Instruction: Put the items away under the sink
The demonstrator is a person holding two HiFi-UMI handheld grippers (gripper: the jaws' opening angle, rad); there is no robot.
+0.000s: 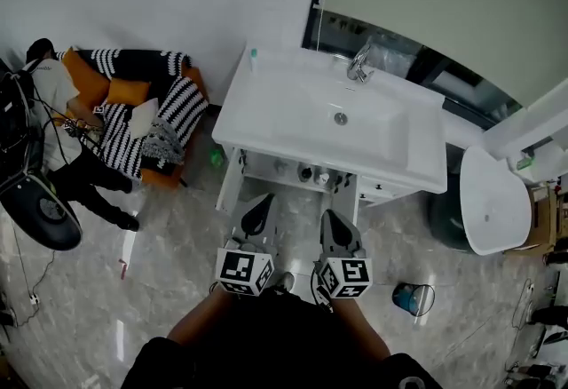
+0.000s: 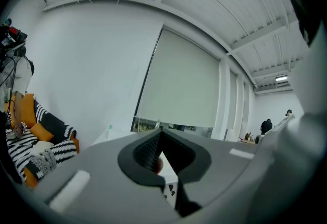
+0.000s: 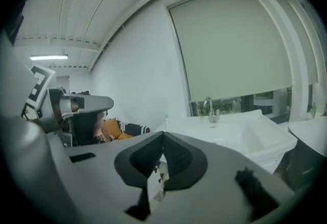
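Over grey floor (image 1: 177,232) by sink (image 1: 266,112), left gripper (image 1: 261,203) and right gripper (image 1: 331,218) fingers closed, empty.

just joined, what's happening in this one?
A person stands facing a white rectangular washbasin vanity with a gripper in each hand. The left gripper and right gripper are in front of the open cabinet under the basin, jaws closed and nothing held. A few small items sit inside the cabinet. A small teal-capped bottle stands on the basin's corner.
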